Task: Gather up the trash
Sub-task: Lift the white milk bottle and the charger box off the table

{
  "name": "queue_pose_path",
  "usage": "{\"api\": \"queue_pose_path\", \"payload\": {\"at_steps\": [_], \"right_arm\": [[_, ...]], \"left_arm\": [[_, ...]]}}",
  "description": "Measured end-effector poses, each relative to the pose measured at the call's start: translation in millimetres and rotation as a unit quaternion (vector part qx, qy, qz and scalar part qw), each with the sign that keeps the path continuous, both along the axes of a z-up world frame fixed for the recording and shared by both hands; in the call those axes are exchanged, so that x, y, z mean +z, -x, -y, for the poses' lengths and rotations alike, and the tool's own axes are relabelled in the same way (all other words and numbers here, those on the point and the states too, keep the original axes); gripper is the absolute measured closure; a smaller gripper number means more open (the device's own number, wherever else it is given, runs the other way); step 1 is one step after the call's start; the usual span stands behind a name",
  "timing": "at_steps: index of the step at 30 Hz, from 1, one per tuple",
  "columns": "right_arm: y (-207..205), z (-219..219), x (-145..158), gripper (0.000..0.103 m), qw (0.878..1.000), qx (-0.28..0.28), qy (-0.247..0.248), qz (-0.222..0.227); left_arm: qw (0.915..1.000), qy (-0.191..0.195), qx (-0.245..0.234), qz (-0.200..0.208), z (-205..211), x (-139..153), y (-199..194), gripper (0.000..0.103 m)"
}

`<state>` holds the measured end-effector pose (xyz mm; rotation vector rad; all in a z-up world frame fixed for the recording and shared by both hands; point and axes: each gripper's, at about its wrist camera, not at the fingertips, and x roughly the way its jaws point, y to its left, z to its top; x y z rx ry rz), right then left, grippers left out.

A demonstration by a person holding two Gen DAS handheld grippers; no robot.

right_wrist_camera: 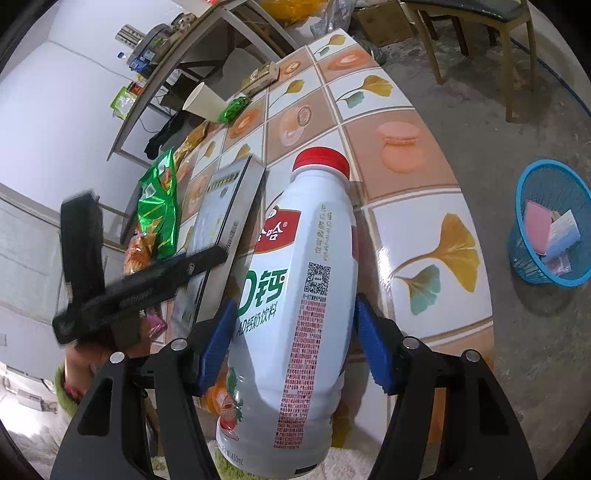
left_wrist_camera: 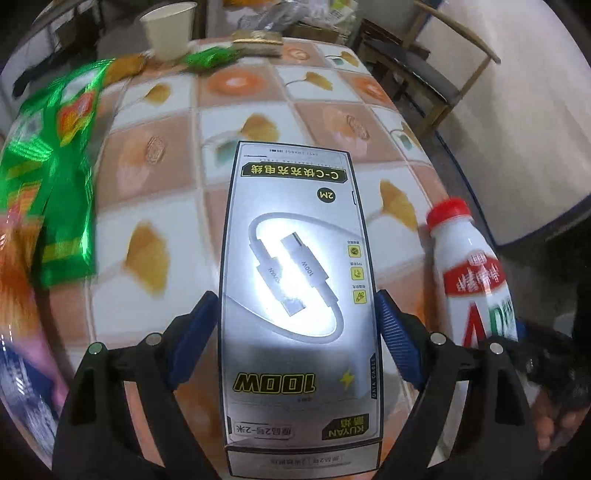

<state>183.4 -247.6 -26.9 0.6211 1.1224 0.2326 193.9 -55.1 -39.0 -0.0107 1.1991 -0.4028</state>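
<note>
My left gripper (left_wrist_camera: 297, 325) is shut on a grey data-cable box (left_wrist_camera: 295, 280) and holds it over the tiled table (left_wrist_camera: 155, 155). My right gripper (right_wrist_camera: 293, 339) is shut on a white milk-drink bottle (right_wrist_camera: 299, 295) with a red cap. The bottle also shows in the left wrist view (left_wrist_camera: 476, 273) to the right of the box. The box also shows in the right wrist view (right_wrist_camera: 221, 210) left of the bottle. A blue trash basket (right_wrist_camera: 546, 195) stands on the floor to the right and holds a few packets.
On the table lie a green snack bag (left_wrist_camera: 51, 177), a small green wrapper (left_wrist_camera: 210, 57), a paper cup (left_wrist_camera: 168, 29) and a gold-brown packet (left_wrist_camera: 258, 40). Wooden chairs (left_wrist_camera: 436, 62) stand beyond the table's right edge. A shelf (right_wrist_camera: 173, 62) stands by the wall.
</note>
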Motion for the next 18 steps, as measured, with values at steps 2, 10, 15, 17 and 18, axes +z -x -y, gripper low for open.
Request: {"api": "queue_pose_path", "payload": {"at_steps": [2,10,15,17,18], "right_arm": [[4,-2,-1,0.04,1.0,0.008,-0.004,0.0],[3,-16,3,0.04,1.0,0.029,0.012,0.002],[1,-18,5,0.039,1.0,0.024,0.02,-0.006],[0,-19,5,0.038,1.0,0.022,0.021,-0.007],[-1,-19,5,0.037,0.999,0.021,0.023,-0.008]], "left_arm": [[0.9997,0.018,0.018,-0.006,-11,0,20,0.022],[0.9992,-0.003,0.04,0.003,-19,-3,41,0.018],[0.9989,-0.002,0.048,0.001,-13,-5,33,0.018],[0.9989,-0.013,0.043,0.011,-9,-5,32,0.018],[0.9988,-0.021,0.04,0.018,-6,-6,31,0.018]]}}
